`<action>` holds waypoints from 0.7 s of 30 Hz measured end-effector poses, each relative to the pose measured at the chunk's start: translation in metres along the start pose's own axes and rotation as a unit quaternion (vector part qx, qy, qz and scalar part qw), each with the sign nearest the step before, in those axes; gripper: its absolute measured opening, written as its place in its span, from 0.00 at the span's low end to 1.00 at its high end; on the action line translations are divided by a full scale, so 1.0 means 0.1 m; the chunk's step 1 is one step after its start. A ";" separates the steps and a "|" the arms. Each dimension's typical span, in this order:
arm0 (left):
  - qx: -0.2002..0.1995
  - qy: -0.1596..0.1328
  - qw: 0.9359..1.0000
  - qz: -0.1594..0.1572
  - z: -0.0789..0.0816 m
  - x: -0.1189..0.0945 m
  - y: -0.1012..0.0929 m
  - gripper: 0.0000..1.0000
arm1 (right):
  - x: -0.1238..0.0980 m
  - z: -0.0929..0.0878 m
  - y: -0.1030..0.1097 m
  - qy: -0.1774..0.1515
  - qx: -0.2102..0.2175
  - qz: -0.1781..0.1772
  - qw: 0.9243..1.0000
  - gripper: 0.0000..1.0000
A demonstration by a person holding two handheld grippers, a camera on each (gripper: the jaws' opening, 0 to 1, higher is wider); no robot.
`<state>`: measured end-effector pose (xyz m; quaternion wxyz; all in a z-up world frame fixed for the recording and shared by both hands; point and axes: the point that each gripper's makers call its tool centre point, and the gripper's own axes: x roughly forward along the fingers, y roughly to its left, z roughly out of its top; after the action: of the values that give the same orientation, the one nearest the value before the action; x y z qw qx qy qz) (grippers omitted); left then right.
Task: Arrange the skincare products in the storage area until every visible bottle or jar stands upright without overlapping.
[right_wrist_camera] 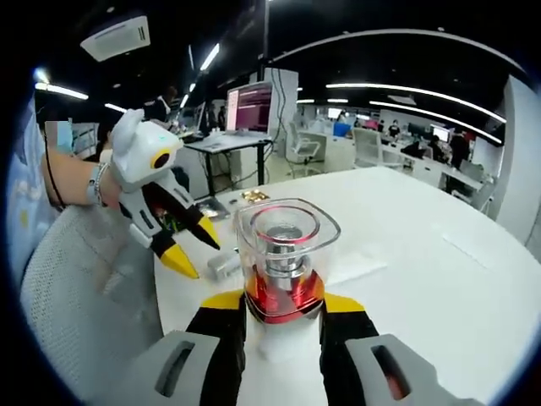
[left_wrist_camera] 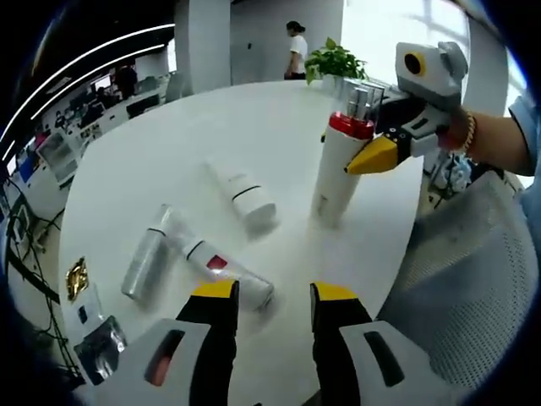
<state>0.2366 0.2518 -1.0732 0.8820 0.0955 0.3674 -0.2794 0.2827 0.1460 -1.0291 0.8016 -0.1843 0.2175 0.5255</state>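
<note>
A tall white bottle with a red collar and clear cap stands upright on the round white table. My right gripper is shut on its neck; in the right gripper view the cap rises between the jaws of that gripper. Three products lie flat: a white bottle with a black band, a white bottle with a red label and a silvery clear bottle. My left gripper hangs open just right of the red-label bottle, holding nothing. It also appears at the left.
A gold-wrapped item and small packets lie near the table's left edge. A potted plant stands at the far side. A grey mesh chair is close on the right. A person walks far behind.
</note>
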 end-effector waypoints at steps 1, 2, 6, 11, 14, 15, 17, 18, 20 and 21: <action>0.003 0.000 1.000 0.000 0.00 0.00 0.00 0.32 | 0.00 -0.01 0.05 0.003 -0.002 0.010 1.000 0.34; 0.004 0.000 1.000 0.000 0.00 0.00 0.00 0.32 | 0.00 0.00 0.07 0.000 0.001 0.017 1.000 0.40; 0.003 -0.003 1.000 0.001 0.01 -0.01 0.01 0.32 | -0.06 0.01 0.10 -0.010 0.021 0.038 0.999 0.49; 0.000 -0.007 1.000 0.004 0.03 -0.02 0.03 0.32 | -0.22 0.28 0.13 -0.061 0.052 0.073 0.994 0.52; -0.001 -0.009 1.000 0.006 0.04 -0.03 0.05 0.32 | -0.34 0.54 0.07 -0.102 0.071 0.088 0.988 0.54; -0.003 -0.011 1.000 0.008 0.04 -0.04 0.06 0.32 | -0.40 0.67 0.02 -0.122 0.080 0.089 0.985 0.54; -0.007 -0.016 1.000 0.013 0.06 -0.06 0.09 0.32 | -0.47 0.87 -0.09 -0.151 0.100 0.083 0.980 0.55; -0.008 -0.019 1.000 0.013 0.07 -0.06 0.09 0.32 | -0.51 0.98 -0.16 -0.169 0.108 0.079 0.977 0.54; -0.011 -0.024 1.000 0.017 0.08 -0.08 0.11 0.32 | -0.55 1.13 -0.26 -0.197 0.124 0.074 0.970 0.53; -0.012 -0.026 0.999 0.019 0.09 -0.08 0.13 0.32 | -0.55 1.21 -0.34 -0.207 0.144 0.069 0.965 0.53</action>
<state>0.2447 0.2622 -1.0614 0.8976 0.0845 0.3453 -0.2606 0.3134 0.1546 -0.8962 0.8093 0.0612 0.1320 0.5691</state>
